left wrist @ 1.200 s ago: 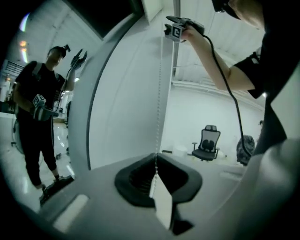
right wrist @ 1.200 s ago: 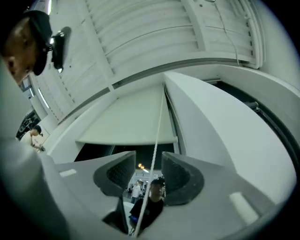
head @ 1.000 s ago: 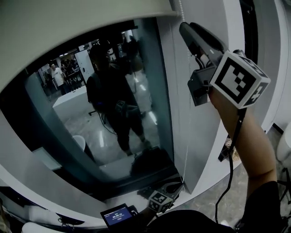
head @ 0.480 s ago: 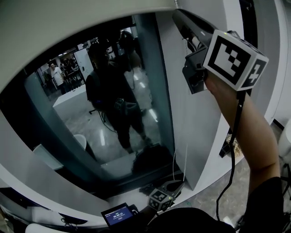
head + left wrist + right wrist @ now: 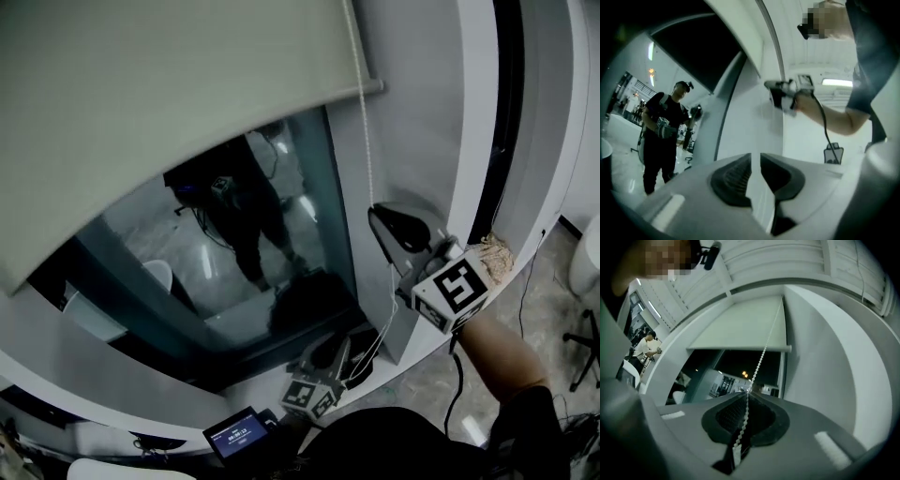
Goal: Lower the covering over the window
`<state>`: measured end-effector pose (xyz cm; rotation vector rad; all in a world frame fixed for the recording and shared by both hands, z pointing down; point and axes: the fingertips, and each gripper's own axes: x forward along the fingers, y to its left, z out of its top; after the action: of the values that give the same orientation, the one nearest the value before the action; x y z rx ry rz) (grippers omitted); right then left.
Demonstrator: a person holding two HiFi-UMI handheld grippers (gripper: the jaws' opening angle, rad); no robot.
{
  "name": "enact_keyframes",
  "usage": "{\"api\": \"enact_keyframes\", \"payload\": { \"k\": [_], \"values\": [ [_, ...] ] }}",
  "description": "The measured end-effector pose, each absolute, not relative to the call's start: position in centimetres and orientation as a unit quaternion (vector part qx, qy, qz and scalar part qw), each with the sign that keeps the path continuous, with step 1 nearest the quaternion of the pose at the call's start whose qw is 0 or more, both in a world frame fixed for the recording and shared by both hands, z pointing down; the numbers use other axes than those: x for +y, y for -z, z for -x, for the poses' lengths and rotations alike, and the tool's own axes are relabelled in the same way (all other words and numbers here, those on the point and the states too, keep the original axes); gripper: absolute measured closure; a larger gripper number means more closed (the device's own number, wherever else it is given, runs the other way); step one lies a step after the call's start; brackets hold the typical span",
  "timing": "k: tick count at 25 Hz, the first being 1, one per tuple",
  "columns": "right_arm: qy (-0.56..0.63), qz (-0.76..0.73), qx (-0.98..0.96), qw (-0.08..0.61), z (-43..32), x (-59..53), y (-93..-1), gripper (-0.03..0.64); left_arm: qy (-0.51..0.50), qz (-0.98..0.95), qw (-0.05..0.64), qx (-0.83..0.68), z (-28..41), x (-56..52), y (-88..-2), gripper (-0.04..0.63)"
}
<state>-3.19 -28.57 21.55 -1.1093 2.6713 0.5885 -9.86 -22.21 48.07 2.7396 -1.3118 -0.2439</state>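
The pale roller blind point(image 5: 159, 112) hangs over the upper half of the dark window point(image 5: 253, 272); its bottom bar point(image 5: 740, 348) shows level in the right gripper view. A white bead chain point(image 5: 361, 122) runs down the blind's right edge to my right gripper point(image 5: 382, 220). Its jaws have just been closing and are shut on the chain point(image 5: 757, 364), which passes between the pads. My left gripper point(image 5: 330, 354) is low by the sill, near the chain's slack loop point(image 5: 380, 342). The left gripper's point(image 5: 755, 161) jaws have just been opening and stand a little apart, with only white wall showing in the gap.
The glass reflects a person in dark clothes point(image 5: 661, 133). A white pillar point(image 5: 412, 112) borders the window's right side. A small device with a lit screen point(image 5: 234, 433) lies on the sill point(image 5: 122, 398). A black cable point(image 5: 457, 389) trails from my right gripper.
My right gripper has dropped from near the top of the frame to mid-height with the chain. The blind has come down much further over the glass. The left gripper has risen slightly.
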Motion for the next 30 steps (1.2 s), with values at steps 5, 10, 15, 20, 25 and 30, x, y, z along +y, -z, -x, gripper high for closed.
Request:
{"api": "enact_keyframes", "payload": {
  "k": [5,10,15,20,25,30],
  "values": [
    [-0.086,0.413,0.906,0.021,2.9,-28.2,-39.8,0.604,0.152,-0.904,0.018,-0.398,8.8,-23.2,-40.1,0.511],
    [-0.071,0.407,0.909,-0.052,3.9,-26.5,-48.7,0.604,0.192,-0.919,-0.041,-0.342,4.1,-24.4,-32.8,0.495],
    [-0.029,0.398,0.913,-0.088,3.9,-25.0,-54.0,0.604,0.199,-0.911,-0.088,-0.350,1.7,-26.0,-27.7,0.482],
    [0.023,0.377,0.918,-0.126,3.4,-23.2,-59.2,0.604,0.257,-0.893,-0.061,-0.364,2.2,-27.5,-25.2,0.488],
    [0.056,0.372,0.916,-0.138,2.3,-22.1,-61.5,0.604,0.257,-0.907,-0.089,-0.322,0.5,-26.4,-24.5,0.568],
    [0.068,0.344,0.922,-0.163,3.0,-21.2,-62.8,0.603,0.210,-0.924,-0.069,-0.312,-0.8,-26.5,-26.4,0.580]
  ]
}}
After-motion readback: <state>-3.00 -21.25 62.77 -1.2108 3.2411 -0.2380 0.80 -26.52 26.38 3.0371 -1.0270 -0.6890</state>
